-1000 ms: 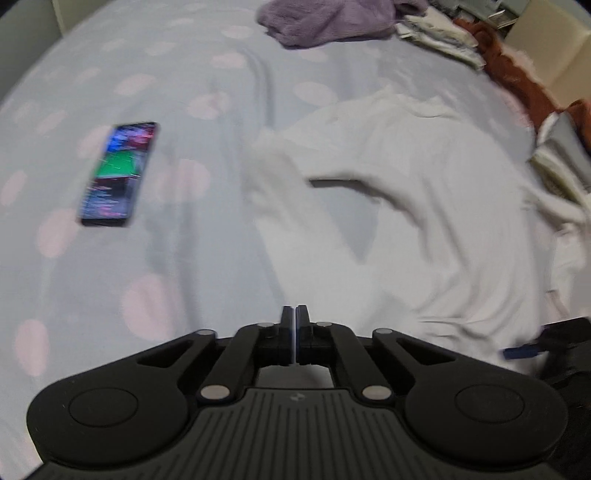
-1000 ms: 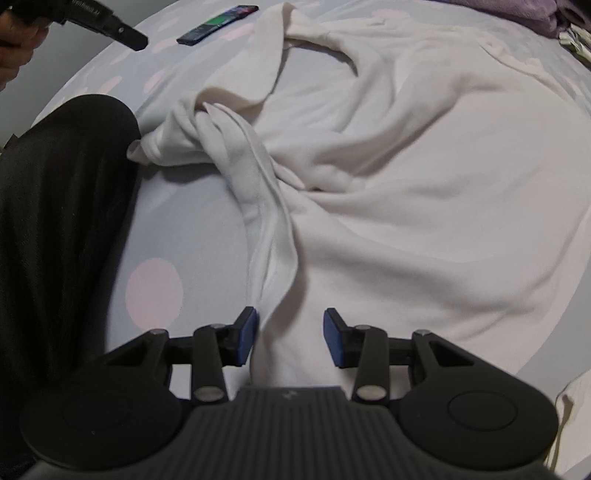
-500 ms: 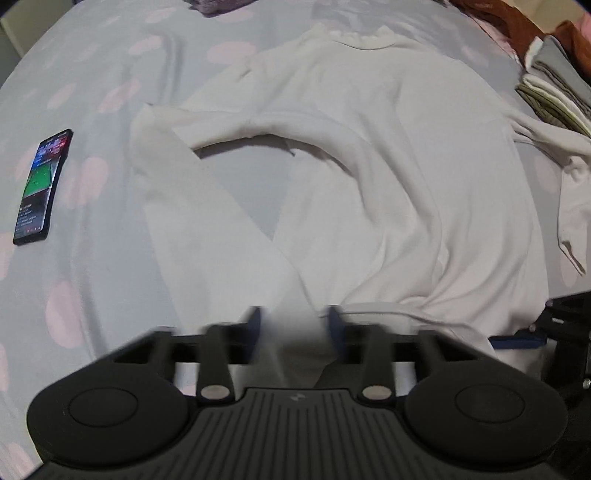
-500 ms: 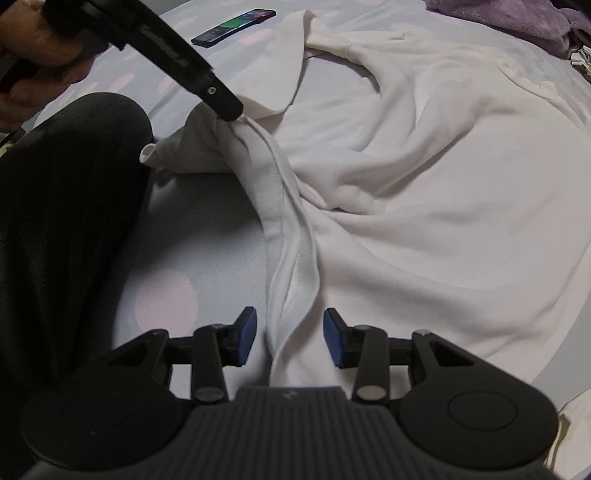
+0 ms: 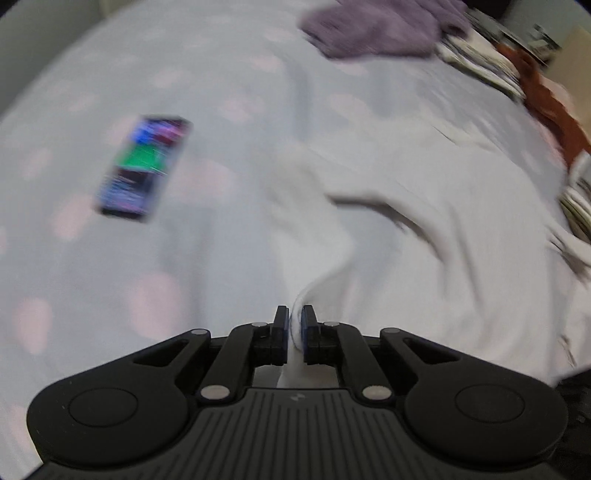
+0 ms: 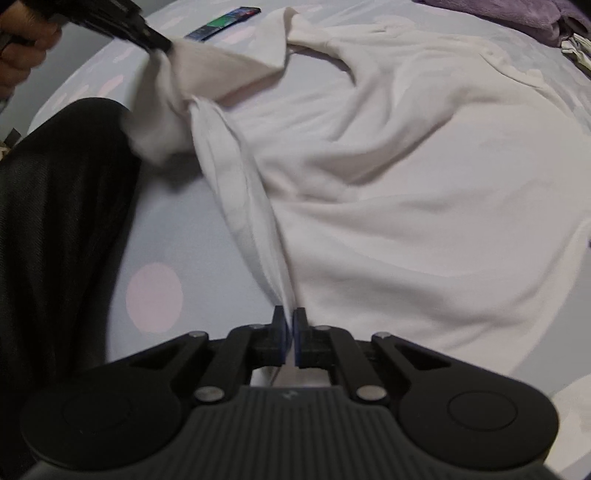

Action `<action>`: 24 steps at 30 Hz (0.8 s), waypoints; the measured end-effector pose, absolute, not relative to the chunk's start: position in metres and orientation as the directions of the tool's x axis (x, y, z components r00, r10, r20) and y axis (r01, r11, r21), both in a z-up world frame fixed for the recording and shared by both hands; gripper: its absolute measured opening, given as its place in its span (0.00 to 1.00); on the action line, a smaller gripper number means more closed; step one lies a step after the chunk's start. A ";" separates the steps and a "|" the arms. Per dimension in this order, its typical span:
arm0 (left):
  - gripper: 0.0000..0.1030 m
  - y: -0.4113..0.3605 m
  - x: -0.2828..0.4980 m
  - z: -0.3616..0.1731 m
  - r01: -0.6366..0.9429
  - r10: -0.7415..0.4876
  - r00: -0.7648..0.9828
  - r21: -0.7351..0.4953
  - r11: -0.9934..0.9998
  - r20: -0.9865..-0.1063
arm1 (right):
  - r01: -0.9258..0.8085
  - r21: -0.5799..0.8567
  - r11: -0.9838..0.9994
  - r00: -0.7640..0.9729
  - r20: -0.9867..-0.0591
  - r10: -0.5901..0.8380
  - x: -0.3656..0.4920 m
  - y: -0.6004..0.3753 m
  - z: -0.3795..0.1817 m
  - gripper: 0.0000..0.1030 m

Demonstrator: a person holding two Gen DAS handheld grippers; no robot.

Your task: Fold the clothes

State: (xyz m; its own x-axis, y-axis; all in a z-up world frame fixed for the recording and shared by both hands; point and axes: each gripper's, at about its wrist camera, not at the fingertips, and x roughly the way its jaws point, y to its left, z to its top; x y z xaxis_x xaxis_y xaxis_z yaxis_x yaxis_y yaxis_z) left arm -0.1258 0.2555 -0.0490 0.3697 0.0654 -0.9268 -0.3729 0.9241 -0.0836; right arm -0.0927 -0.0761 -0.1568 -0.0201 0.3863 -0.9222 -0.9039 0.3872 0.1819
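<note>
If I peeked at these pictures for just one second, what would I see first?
First you'd see the big white shirt spread over the spotted bedsheet, with its near edge pinched at two spots, by the right gripper and the left gripper. Next, the glowing phone on the sheet left of the shirt, and a purple garment at the bed's far end.

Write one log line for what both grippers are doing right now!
left gripper: shut on white long-sleeved cotton top | right gripper: shut on its hem | top: bunched on spotted bedsheet
</note>
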 end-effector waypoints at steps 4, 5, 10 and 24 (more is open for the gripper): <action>0.05 0.291 -0.132 -0.031 -0.440 0.158 0.377 -0.027 0.897 -0.913 | -0.916 0.211 0.342 -0.082 -0.932 0.354 -0.096 -0.087 -0.155 0.04; 0.05 0.298 -0.132 -0.029 -0.451 0.182 0.373 -0.006 0.893 -0.910 | -0.920 0.222 0.324 -0.103 -0.932 0.347 -0.100 -0.088 -0.155 0.04; 0.05 0.329 -0.144 -0.021 -0.507 0.300 0.336 0.097 0.857 -0.893 | -0.942 0.255 0.219 -0.181 -0.933 0.311 -0.122 -0.086 -0.153 0.04; 0.16 0.357 -0.174 -0.051 -0.599 0.445 0.184 0.260 0.758 -0.876 | -0.952 0.228 0.204 -0.164 -0.944 0.286 -0.125 -0.082 -0.157 0.04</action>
State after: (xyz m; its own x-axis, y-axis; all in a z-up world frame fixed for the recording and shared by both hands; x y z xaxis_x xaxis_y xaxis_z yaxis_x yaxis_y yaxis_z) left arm -0.1740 0.3566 -0.0511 0.1837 0.4455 -0.8762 -0.5986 0.7578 0.2598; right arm -0.1246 -0.0818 -0.1570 -0.1644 0.2860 -0.9440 -0.9522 0.2039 0.2276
